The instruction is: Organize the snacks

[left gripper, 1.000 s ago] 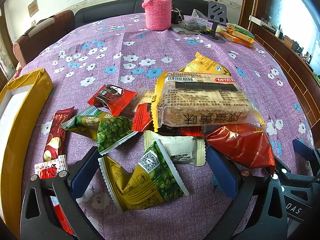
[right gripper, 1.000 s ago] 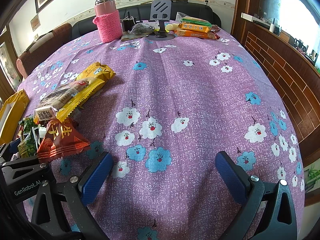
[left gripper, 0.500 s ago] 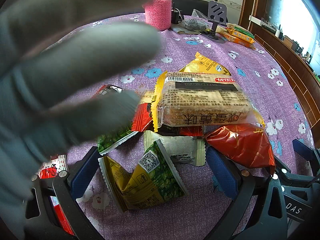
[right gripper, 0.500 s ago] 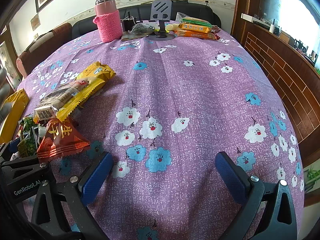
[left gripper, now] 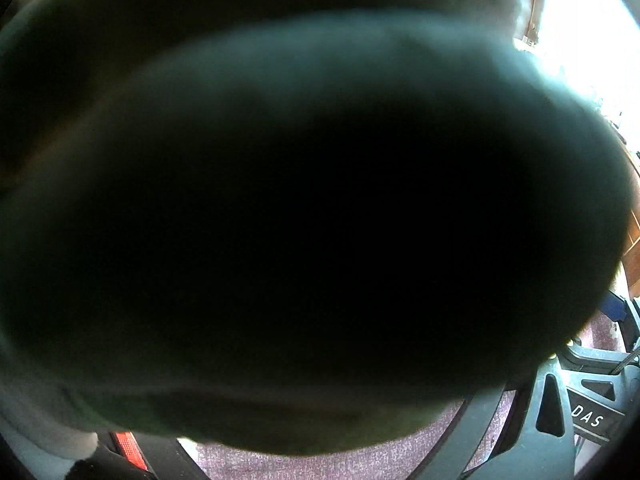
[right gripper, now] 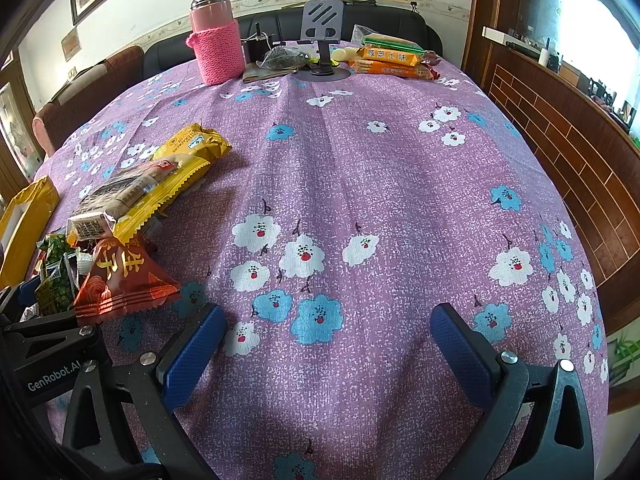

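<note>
while a dark, blurred mass (left gripper: 304, 216) is covering almost the whole left wrist view, the left gripper is showing only as parts of its frame at the near edge, so it is not possible to tell how far its fingers are standing apart or whether they are holding anything. the right gripper (right gripper: 324, 344) is hovering low over the purple floral tablecloth (right gripper: 400, 184) with its blue pads (right gripper: 192, 356) spread wide and nothing between them.

the sorting is judged to be at its opening step: no snack is being held, and the snack pile (right gripper: 120, 232) is lying at the left of the table, near the left gripper's frame. the next move is calling for a clear left view first, then a close on one loose packet and a carry toward the yellow box (right gripper: 28, 216) at the far-left edge, if that is the intended container.

counted in the right wrist view: one red packet (right gripper: 124, 276), one long yellow-edged biscuit pack (right gripper: 136, 196), one gold pack (right gripper: 196, 144) behind it, at least two green packets (right gripper: 54, 276), partly hidden. at the far side are standing one pink-sleeved flask (right gripper: 216, 36), one grey stand (right gripper: 322, 32) and a second stack of orange snack packs (right gripper: 390, 60), well apart from the pile.
</note>
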